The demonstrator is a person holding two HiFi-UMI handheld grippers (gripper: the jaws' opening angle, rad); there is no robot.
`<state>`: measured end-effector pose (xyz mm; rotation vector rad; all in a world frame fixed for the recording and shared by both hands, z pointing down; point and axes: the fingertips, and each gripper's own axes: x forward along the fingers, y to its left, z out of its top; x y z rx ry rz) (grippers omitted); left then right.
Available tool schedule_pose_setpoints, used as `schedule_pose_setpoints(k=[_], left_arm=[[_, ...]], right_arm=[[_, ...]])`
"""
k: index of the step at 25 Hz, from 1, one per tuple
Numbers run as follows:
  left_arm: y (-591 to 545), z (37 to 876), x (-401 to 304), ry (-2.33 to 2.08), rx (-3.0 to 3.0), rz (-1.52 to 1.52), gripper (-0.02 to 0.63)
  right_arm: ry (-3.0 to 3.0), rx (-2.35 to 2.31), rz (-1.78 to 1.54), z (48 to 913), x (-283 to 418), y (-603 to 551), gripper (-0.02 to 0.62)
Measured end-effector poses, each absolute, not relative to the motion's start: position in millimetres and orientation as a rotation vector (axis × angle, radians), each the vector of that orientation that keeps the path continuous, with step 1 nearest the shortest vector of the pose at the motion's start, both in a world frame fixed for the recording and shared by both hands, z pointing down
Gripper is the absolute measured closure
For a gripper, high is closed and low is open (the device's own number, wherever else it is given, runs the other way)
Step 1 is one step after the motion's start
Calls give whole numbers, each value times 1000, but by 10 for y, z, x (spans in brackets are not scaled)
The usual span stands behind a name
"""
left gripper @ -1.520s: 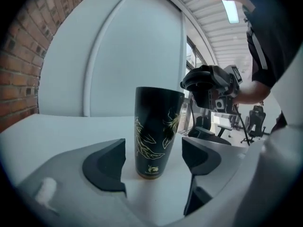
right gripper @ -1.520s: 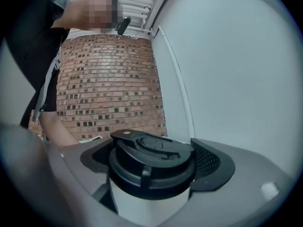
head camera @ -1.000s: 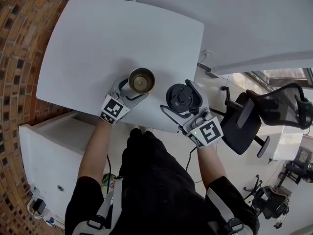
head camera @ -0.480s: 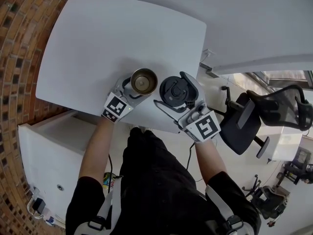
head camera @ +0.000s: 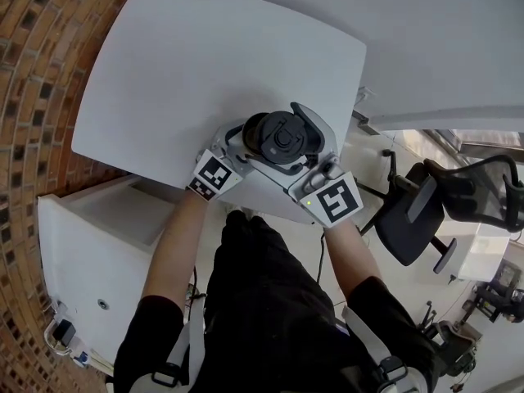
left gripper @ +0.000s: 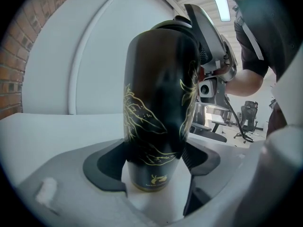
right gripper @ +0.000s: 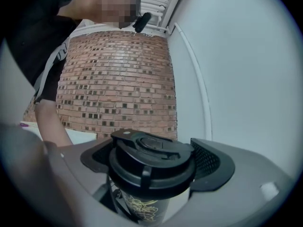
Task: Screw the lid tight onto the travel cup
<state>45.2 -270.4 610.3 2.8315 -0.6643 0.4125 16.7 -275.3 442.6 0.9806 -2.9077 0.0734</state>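
Note:
A black travel cup (left gripper: 158,112) with gold line drawings stands upright near the front edge of the white table (head camera: 180,64). My left gripper (head camera: 237,147) is shut on the cup's lower body, a black pad on each side. The black lid (head camera: 282,137) with its flip tab sits on top of the cup (right gripper: 142,207), and my right gripper (head camera: 296,142) is shut on that lid (right gripper: 151,162). In the head view the lid hides the cup's mouth, and most of its body is out of sight below.
A brick wall (head camera: 33,97) runs along the left. A white cabinet (head camera: 90,252) stands under the table's near left corner. A black office chair (head camera: 426,211) is on the floor at the right. The person's torso is close to the table's front edge.
My right gripper has carried the lid leftward from beside the cup to on top of it. The open steel mouth of the cup is now covered. The left gripper kept its hold.

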Motion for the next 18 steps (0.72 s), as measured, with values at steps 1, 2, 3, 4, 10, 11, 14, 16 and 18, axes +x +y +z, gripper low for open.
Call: schedule_pose_setpoints(k=[1,2,3,4,10,11,14,16,18], left_arm=[[-2703,6102,452,-663,2831,412,235],[-2702,6099,454,-663,2831,411,235],[-2700,6097,455,-663,2832,411,235],[-2699,6094,455,-663,2833,411,235],[-2695,6085,461,-658,2831,407,234],[-2694,6085,462,-658,2832,408,235],[-2690,6081,462,-657,2832,409,234],[-2689,6080,464,-657,2831,409,234],[-2690,6084,468,-657,2831,409,235]], right_arm=[[-2904,972,60,4446,128,-2760,115],[-2903,965,51,4464,92,-2764,116],[-2903,959,46,4480,59,-2767,115],[-2904,955,40,4493,29,-2770,115],[-2894,953,20,4573,-47,-2767,115],[-2897,953,24,4580,-52,-2768,115],[-2902,958,30,4599,-67,-2777,116],[-2900,964,32,4620,-68,-2781,115],[-2891,967,30,4658,-63,-2782,115]])
